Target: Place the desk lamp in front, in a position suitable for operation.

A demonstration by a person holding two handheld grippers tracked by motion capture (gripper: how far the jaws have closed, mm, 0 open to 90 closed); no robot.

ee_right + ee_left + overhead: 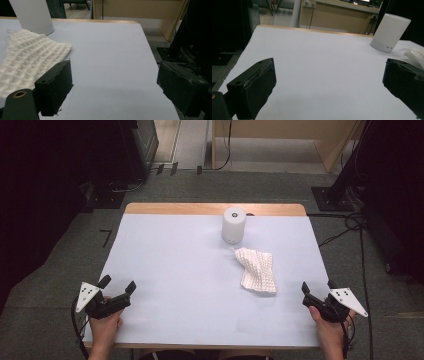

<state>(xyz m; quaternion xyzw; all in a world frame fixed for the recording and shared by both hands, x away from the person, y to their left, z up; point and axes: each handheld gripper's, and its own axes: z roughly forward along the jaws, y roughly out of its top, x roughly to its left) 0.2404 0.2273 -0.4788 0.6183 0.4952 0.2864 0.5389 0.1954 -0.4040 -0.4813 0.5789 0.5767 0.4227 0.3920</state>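
Observation:
A white waffle-weave cloth (257, 269) lies folded on the pale table (190, 270), right of centre; the right gripper view has the cloth (27, 62) at its left. Behind it stands a white cylinder (233, 225) with a dark spot on its top, also in the left gripper view as the cylinder (390, 32). My left gripper (118, 284) rests open at the table's front left corner, held by a hand. My right gripper (319, 286) is open at the front right edge, a short way right of the cloth. Nothing lies between either pair of jaws.
Grey carpet surrounds the table. Dark stands and cables (350, 220) sit at the far right, dark equipment (130, 150) at the far left, and wooden furniture (285, 140) stands behind.

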